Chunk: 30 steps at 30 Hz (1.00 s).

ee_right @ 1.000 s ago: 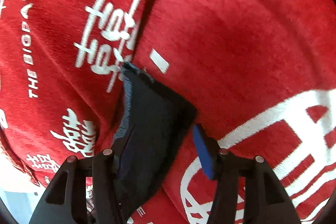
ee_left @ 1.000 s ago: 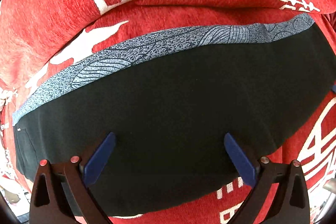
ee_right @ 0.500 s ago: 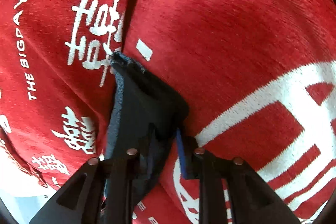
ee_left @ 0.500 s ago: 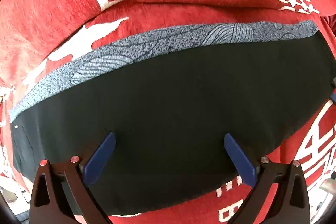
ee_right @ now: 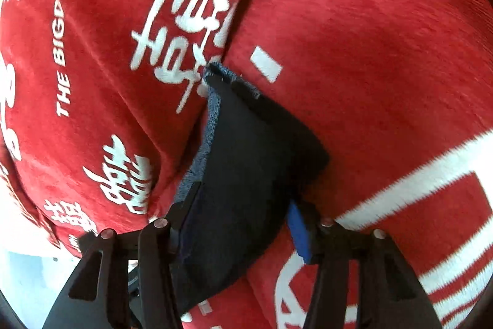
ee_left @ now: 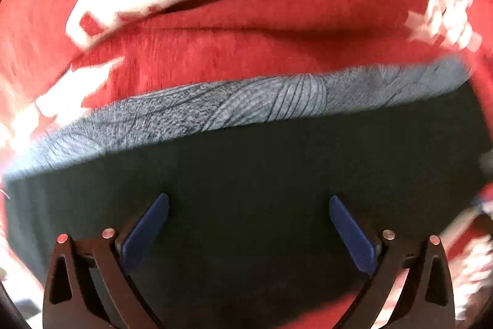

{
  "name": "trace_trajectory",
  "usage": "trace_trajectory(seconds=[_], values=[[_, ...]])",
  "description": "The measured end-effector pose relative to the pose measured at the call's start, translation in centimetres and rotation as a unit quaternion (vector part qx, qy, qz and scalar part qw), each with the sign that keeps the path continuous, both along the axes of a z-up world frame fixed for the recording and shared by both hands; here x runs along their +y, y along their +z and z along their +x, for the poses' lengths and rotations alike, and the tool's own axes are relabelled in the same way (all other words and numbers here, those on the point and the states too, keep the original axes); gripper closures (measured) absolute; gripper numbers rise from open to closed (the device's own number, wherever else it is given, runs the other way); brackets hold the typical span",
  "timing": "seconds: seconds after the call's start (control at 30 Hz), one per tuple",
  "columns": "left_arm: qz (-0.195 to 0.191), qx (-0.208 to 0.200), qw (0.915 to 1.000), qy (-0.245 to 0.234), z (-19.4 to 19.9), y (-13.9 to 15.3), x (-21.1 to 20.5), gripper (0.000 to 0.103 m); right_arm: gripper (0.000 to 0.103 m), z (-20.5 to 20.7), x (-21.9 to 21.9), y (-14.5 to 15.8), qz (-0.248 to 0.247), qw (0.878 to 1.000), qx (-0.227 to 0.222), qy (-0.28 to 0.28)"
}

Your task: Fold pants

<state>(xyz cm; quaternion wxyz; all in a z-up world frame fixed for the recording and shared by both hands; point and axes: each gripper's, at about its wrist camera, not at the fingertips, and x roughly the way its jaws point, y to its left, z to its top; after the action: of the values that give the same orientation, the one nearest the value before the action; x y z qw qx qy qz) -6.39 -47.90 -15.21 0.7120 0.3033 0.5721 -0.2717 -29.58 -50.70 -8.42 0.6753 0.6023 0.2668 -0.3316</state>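
Observation:
Dark pants [ee_left: 246,168] with a blue-grey patterned waistband [ee_left: 246,107] lie folded flat on a red blanket [ee_left: 215,51]. My left gripper [ee_left: 249,199] hovers open over the dark cloth, both blue pads clear of it; this view is blurred. In the right wrist view one end of the pants [ee_right: 246,144] bunches up between the fingers of my right gripper [ee_right: 245,196]. Its jaws are opening. The cloth drapes over the left finger and hides that pad; the blue pad of the right finger [ee_right: 297,233] sits beside the cloth edge.
The red blanket [ee_right: 369,51] carries white lettering and stripes and has a deep crease running up from the pants' end. A pale surface [ee_right: 24,282] shows past the blanket's edge at the lower left.
The left gripper has moved over the pants toward the waistband, which now sits lower in its view. The right gripper narrowed on the pants' end half a second ago and has widened again.

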Motion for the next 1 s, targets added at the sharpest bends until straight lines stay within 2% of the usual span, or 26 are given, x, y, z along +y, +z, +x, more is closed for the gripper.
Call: trace_trajectory(seconds=[0.03,0.1,0.13,0.2,0.3,0.33,0.37,0.4,0.43,0.47,0.53,0.67,0.73,0.8,0.87,0.93,1.0], values=[[-0.002,-0.013,0.9997,-0.019,-0.7,0.2,-0.3,0.000,0.045,0.1,0.1,0.0,-0.006,1.000,0.000,0.003],[0.003,0.002,0.9994,-0.033,-1.0,0.4,-0.4,0.000,0.041,0.1,0.1,0.1,-0.011,1.000,-0.004,0.014],[-0.002,0.005,0.9996,-0.028,-0.7,0.8,0.0,0.000,0.039,0.2,-0.1,0.1,-0.009,1.000,-0.011,0.018],[-0.027,-0.016,0.9994,-0.011,0.5,2.3,0.9,0.000,0.032,0.3,-0.6,0.0,0.008,0.999,-0.022,0.024],[-0.041,-0.056,0.9975,0.014,2.4,3.3,0.6,0.000,0.031,0.4,-1.4,-0.1,0.036,0.999,-0.023,0.031],[-0.038,-0.053,0.9976,0.021,3.2,2.9,0.1,0.000,0.033,0.5,-1.5,-0.1,0.039,0.998,-0.021,0.033],[-0.023,-0.046,0.9984,0.025,3.8,1.5,-0.6,0.000,0.049,0.6,-1.6,-0.1,0.041,0.998,-0.011,0.035],[-0.001,-0.039,0.9990,0.019,4.3,0.1,-1.1,0.000,0.078,0.6,-1.6,-0.4,0.047,0.998,0.004,0.038],[0.006,-0.037,0.9992,0.012,4.7,-1.0,-1.4,0.000,0.090,0.6,-1.5,-0.6,0.051,0.998,0.005,0.038],[-0.020,-0.051,0.9984,0.015,4.8,-0.6,-1.3,0.000,0.090,0.4,-1.4,-0.5,0.049,0.998,-0.006,0.031],[-0.009,-0.032,0.9993,0.018,5.2,-0.2,-1.3,0.000,0.090,0.5,-0.9,0.1,0.040,0.999,-0.008,0.028],[-0.045,-0.022,0.9986,0.016,4.6,3.1,2.0,0.000,0.090,1.2,-0.4,2.1,0.019,0.999,-0.028,0.038],[-0.045,-0.028,0.9986,-0.005,3.0,4.0,3.5,0.000,0.090,1.7,-0.3,3.1,0.012,0.998,-0.040,0.045],[-0.021,-0.047,0.9979,-0.040,0.6,3.2,4.3,0.000,0.090,2.2,-0.1,4.2,0.003,0.997,-0.049,0.052],[0.017,-0.050,0.9972,-0.053,-0.6,0.6,3.8,0.000,0.090,2.8,0.5,5.4,-0.009,0.997,-0.053,0.063],[-0.019,-0.039,0.9989,-0.018,-0.8,-0.3,4.5,0.000,0.090,3.9,1.3,6.6,-0.020,0.995,-0.048,0.087],[-0.014,-0.033,0.9991,-0.024,-0.5,-0.3,4.5,0.000,0.090,5.2,2.2,7.9,-0.042,0.992,-0.036,0.114]])
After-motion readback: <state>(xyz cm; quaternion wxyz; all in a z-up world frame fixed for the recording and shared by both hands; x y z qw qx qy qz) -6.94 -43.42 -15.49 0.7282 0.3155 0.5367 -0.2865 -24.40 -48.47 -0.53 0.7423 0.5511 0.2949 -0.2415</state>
